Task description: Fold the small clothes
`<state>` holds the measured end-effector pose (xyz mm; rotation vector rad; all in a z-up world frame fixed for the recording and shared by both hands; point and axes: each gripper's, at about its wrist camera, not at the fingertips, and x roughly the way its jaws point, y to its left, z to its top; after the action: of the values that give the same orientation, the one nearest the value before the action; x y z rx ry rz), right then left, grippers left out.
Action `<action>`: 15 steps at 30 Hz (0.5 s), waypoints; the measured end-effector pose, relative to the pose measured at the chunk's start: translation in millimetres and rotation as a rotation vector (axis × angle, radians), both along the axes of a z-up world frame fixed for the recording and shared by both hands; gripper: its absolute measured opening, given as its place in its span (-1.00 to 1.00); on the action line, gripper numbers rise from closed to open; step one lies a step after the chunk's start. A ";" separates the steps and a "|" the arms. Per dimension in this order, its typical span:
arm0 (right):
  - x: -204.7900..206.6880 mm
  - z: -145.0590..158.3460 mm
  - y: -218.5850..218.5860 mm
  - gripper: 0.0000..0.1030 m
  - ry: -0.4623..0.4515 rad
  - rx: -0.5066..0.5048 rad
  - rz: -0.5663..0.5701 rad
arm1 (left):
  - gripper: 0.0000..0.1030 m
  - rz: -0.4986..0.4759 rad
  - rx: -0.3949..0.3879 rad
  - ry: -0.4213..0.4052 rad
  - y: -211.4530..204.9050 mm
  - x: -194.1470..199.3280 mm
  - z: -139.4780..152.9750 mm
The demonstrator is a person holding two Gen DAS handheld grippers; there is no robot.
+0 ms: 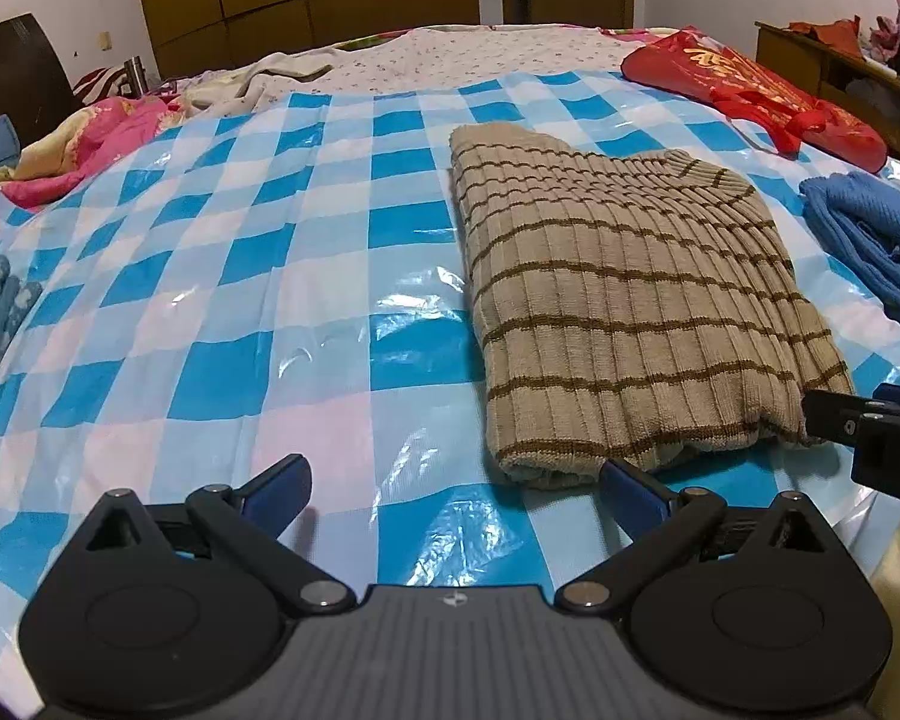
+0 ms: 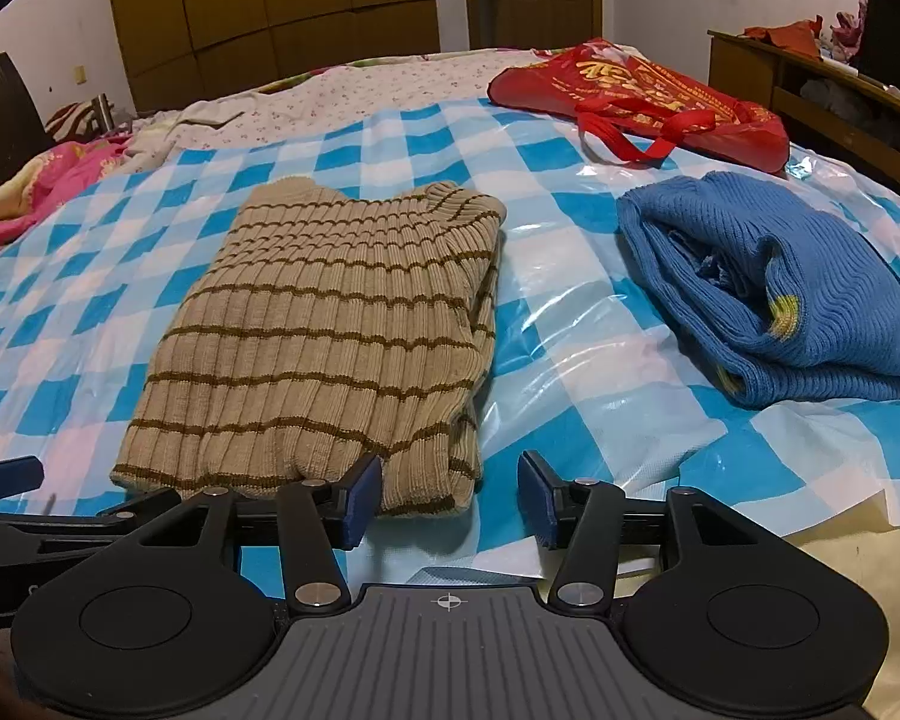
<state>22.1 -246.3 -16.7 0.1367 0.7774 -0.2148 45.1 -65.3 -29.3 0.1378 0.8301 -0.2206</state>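
Folded beige ribbed sweater with brown stripes [image 2: 324, 336] lies flat on blue-and-white checked plastic sheet [image 1: 222, 276]. Left gripper [image 1: 450, 495] and right gripper [image 2: 450, 495] both spread wide, grasping nothing, at its near hem.

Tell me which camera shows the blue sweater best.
The right wrist view: the blue sweater lies whole there, loosely folded on the checkered sheet, a yellow patch showing. The left wrist view catches only its edge at the right border.
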 end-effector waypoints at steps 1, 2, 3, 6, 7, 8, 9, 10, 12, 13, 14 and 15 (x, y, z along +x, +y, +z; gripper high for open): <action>0.0 0.0 0.0 -0.01 0.000 0.000 0.000 | 1.00 0.001 0.001 -0.001 0.2 -0.3 -0.2; 0.2 0.0 -0.2 0.00 0.000 0.001 0.000 | 1.00 0.001 0.003 -0.001 0.0 -0.6 -0.3; 0.1 0.1 -0.1 0.00 0.000 0.001 0.000 | 1.00 0.001 0.004 -0.002 -0.1 -1.0 -0.5; -0.5 0.1 0.2 0.01 -0.001 0.002 0.000 | 1.00 -0.001 0.009 -0.005 -0.8 -2.1 -0.7; -0.5 0.0 0.3 0.01 -0.001 0.002 0.000 | 1.00 -0.001 0.010 -0.006 -0.9 -2.3 -0.5; -0.4 -0.1 0.3 0.01 -0.001 0.001 0.000 | 1.00 -0.002 0.011 -0.007 -1.0 -2.8 -0.4; -0.5 -0.1 0.1 0.01 0.000 0.001 0.000 | 1.00 -0.003 0.011 -0.008 -1.1 -3.0 -0.2; -0.5 -0.2 0.4 0.01 0.000 0.000 0.000 | 1.00 -0.002 0.010 -0.008 -1.4 -3.1 -0.2; -0.6 -0.2 0.2 0.02 0.000 0.000 0.000 | 1.00 -0.002 0.011 -0.009 -1.5 -3.1 -0.2; -0.5 -0.3 0.4 0.03 0.000 0.000 0.001 | 1.00 -0.001 0.012 -0.009 -1.5 -3.3 0.1; -0.9 -0.1 0.6 0.03 0.000 -0.001 0.000 | 1.00 -0.001 0.012 -0.010 -1.5 -3.5 0.4; -1.3 0.4 0.9 0.03 0.000 -0.002 0.000 | 1.00 -0.001 0.011 -0.010 -1.6 -3.6 0.4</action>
<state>20.7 -245.4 -16.2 0.1347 0.7769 -0.2151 41.5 -66.8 -28.9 0.1499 0.8220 -0.2163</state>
